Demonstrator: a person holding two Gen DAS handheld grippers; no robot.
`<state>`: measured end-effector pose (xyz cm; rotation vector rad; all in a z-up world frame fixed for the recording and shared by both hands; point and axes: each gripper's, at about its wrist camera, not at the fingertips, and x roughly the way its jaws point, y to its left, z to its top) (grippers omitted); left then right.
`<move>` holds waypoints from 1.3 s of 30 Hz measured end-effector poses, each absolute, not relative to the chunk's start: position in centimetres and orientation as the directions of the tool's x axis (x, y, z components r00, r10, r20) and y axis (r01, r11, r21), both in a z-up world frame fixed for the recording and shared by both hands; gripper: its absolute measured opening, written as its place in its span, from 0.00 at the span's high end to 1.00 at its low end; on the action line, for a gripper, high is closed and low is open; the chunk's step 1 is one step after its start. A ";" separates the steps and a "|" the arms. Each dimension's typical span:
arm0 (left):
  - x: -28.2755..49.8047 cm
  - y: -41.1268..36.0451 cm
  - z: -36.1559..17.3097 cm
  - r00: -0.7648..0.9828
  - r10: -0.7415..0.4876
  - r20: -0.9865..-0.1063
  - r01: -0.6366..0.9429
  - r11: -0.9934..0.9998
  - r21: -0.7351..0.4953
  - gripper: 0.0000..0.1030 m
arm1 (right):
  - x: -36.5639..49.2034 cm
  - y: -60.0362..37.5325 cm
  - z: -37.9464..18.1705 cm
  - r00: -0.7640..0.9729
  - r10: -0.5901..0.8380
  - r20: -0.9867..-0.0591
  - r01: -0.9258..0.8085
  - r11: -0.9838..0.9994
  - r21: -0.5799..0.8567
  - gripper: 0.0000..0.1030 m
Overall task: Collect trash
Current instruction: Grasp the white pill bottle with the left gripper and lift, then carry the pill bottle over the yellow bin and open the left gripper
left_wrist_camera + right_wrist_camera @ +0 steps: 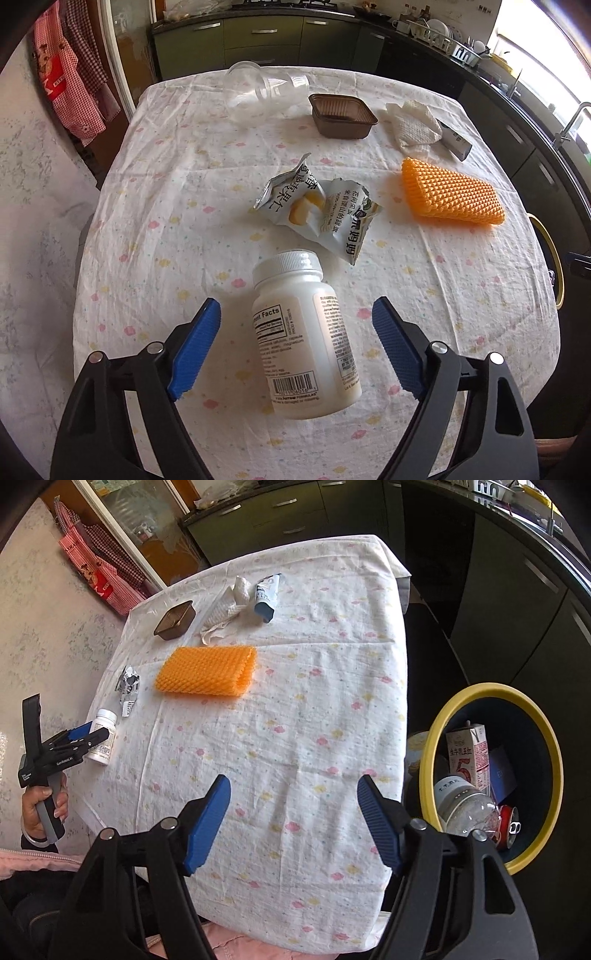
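behind the orange mesh (pixel 453 198), a box (pixel 456 139) sits half hidden.

The white cotton tablecloth (pixel 155 229) is sprinkled with small pink and yellow cloud shapes. Near the front lies a white plastic pill bottle (pixel 301 332) with black print and a barcode. Behind it sits a silver crumpled snack wrapper (pixel 317 214) showing black characters and yellow pieces. To the right is an orange bumpy foam net (pixel 452 197); far back, a brown ribbed plastic tray (pixel 343 114). Both grippers carry blue ridged pads (pixel 207 827) on black arms. The dark bin's rim (pixel 428 746) is yellow.
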<state>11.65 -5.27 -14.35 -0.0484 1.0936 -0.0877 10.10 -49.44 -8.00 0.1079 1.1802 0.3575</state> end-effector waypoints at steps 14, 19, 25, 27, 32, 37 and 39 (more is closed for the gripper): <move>10.7 -5.7 -15.3 0.416 -0.099 -0.904 0.060 0.995 -0.082 0.51 | 9.6 -47.8 -7.8 0.324 0.350 -0.879 -0.263 0.926 0.272 0.34; 10.4 -5.6 -15.4 0.414 -0.112 -0.903 0.076 0.993 -0.089 0.53 | 9.5 -47.6 -7.7 0.327 0.350 -0.878 -0.268 0.925 0.269 0.34; 9.5 -6.4 -14.1 0.439 -0.135 -0.888 0.128 0.988 -0.087 0.54 | 9.5 -47.7 -7.8 0.329 0.351 -0.877 -0.265 0.925 0.271 0.34; 9.4 -7.0 -13.6 0.450 -0.142 -0.882 0.149 0.985 -0.083 0.54 | 9.4 -47.8 -7.8 0.329 0.352 -0.876 -0.265 0.925 0.273 0.34; 9.2 -8.3 -12.7 0.468 -0.159 -0.869 0.188 0.979 -0.078 0.55 | 9.2 -48.1 -8.1 0.325 0.354 -0.877 -0.264 0.924 0.275 0.34; 9.2 -10.0 -11.7 0.484 -0.193 -0.853 0.246 0.966 -0.079 0.55 | 9.0 -48.7 -8.0 0.333 0.347 -0.877 -0.253 0.928 0.272 0.34; 9.3 -11.3 -11.1 0.493 -0.210 -0.844 0.285 0.956 -0.072 0.55 | 8.8 -49.1 -7.9 0.342 0.341 -0.876 -0.246 0.932 0.267 0.34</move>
